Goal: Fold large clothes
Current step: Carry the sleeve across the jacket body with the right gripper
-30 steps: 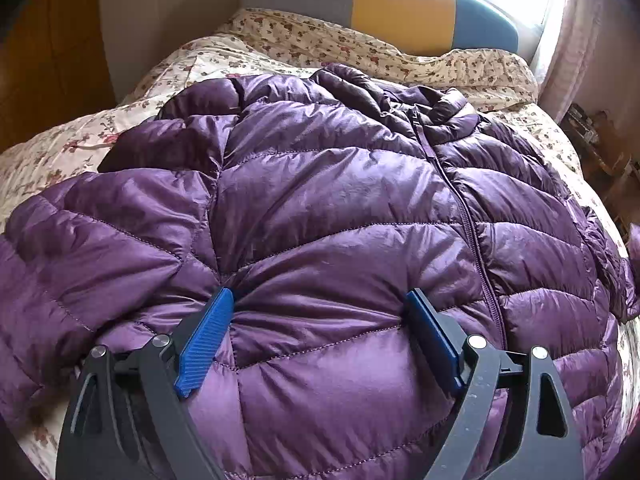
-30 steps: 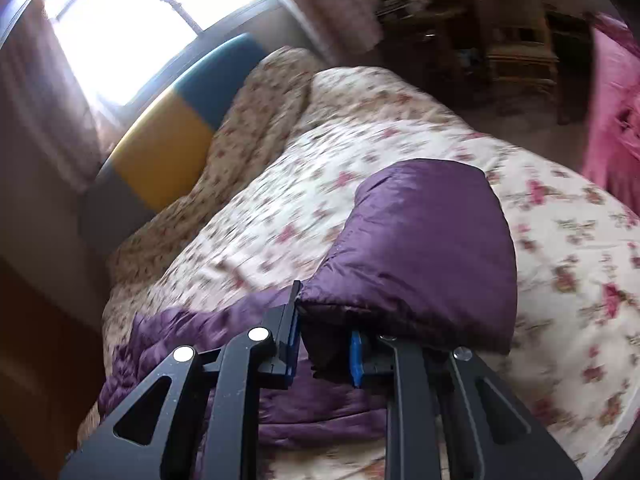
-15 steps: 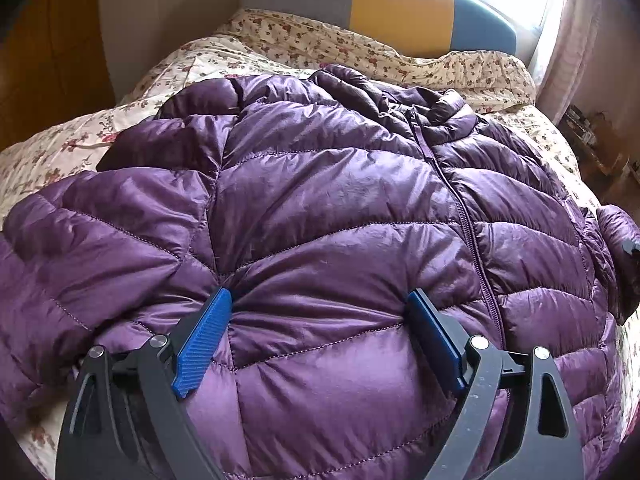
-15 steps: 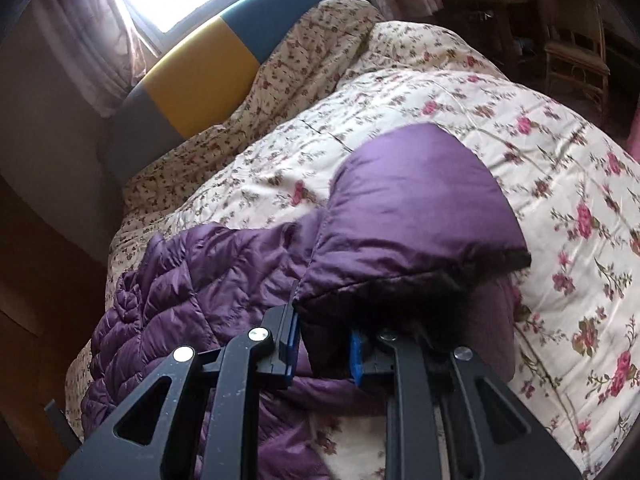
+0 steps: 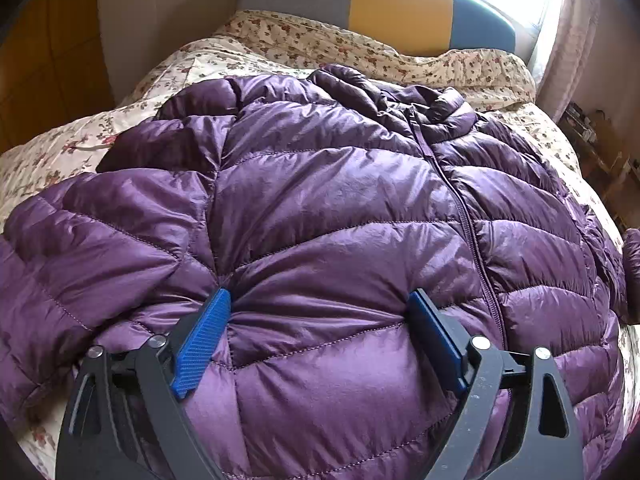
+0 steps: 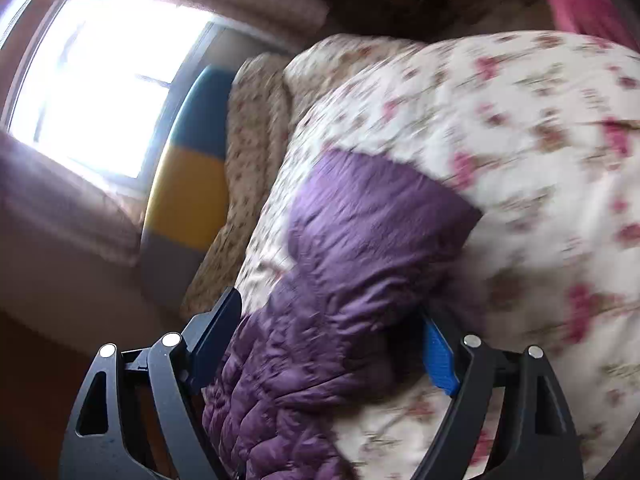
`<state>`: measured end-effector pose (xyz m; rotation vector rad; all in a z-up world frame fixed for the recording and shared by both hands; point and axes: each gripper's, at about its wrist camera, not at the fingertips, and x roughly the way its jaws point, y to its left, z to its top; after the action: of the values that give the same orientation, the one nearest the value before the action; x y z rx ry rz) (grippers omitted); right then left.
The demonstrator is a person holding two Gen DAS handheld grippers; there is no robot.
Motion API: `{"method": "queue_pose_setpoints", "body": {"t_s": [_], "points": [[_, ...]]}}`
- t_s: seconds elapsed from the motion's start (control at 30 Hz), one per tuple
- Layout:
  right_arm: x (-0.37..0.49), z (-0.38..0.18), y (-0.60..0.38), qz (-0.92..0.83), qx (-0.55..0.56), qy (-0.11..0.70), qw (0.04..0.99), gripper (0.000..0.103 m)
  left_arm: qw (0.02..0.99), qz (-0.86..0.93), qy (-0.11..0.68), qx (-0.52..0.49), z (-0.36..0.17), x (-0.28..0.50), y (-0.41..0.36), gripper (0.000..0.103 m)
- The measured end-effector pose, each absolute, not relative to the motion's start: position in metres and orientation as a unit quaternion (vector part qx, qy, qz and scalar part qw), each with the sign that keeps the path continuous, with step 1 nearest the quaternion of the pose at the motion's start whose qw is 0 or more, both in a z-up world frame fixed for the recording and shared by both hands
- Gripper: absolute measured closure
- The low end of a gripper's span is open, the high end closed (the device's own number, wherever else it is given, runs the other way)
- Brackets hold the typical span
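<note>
Jacket [image 5: 340,208]: one, purple quilted puffer, zipped, lying front up on the bed [image 5: 72,148], collar toward the headboard [image 5: 400,4]. Bed has a floral cover; headboard is one piece in three colour blocks, grey, yellow, blue from left to right. One window [image 6: 100,80] behind it, blown out by daylight, with a curtain [image 5: 568,32] at its side.

Grippers: two, each with two blue pads.

Left gripper [image 5: 320,312]: jaws spread wide, both fingertips [image 5: 208,328] pushed down into the jacket's lower front, left of the zip [image 5: 464,216]. A bulge of quilting sits between them, with creases radiating from each pad. Pressing on the fabric, not pinching it.

Right gripper [image 6: 332,332]: jaws opening, well apart. One jacket sleeve [image 6: 372,240] lies between them, on the floral cover at the right side of the bed. Picture is motion-blurred, so I cannot tell whether the pads touch the sleeve; it looks let go, lying slack on the bed rather than clamped. In the left view this sleeve shows only as a sliver at the far right edge.

Containers: cannot make out any; the furniture past the bed's right side is too blurred to read.
</note>
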<state>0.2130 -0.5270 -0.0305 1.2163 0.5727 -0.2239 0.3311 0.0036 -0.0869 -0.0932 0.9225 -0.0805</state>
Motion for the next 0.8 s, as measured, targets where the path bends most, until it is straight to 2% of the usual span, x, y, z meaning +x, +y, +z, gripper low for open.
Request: {"method": "queue_pose_setpoints", "body": {"t_s": [0.23,0.37,0.57,0.7,0.77,0.8], "points": [[0.166,-0.042,-0.588,-0.152,0.611,0.216,0.746,0.021,0.894,-0.037,0.445,-0.037,-0.087,0.331,0.002,0.011],[0.165,-0.053,-0.606,-0.146,0.636,0.214,0.727,0.025,0.894,-0.035,0.446,-0.03,-0.089,0.331,0.0,0.01],[0.168,-0.079,-0.612,-0.09,0.707,0.192,0.674,0.024,0.894,-0.033,0.447,-0.024,-0.09,0.332,-0.003,0.009],[0.168,-0.078,-0.621,-0.112,0.712,0.167,0.672,0.024,0.894,-0.033,0.447,-0.023,-0.09,0.332,-0.003,0.009],[0.171,-0.072,-0.627,-0.125,0.699,0.165,0.685,0.039,0.894,-0.033,0.447,-0.023,-0.09,0.332,-0.004,0.009],[0.175,-0.066,-0.631,-0.129,0.685,0.168,0.697,0.052,0.894,-0.033,0.447,-0.023,-0.09,0.332,-0.004,0.009]]}}
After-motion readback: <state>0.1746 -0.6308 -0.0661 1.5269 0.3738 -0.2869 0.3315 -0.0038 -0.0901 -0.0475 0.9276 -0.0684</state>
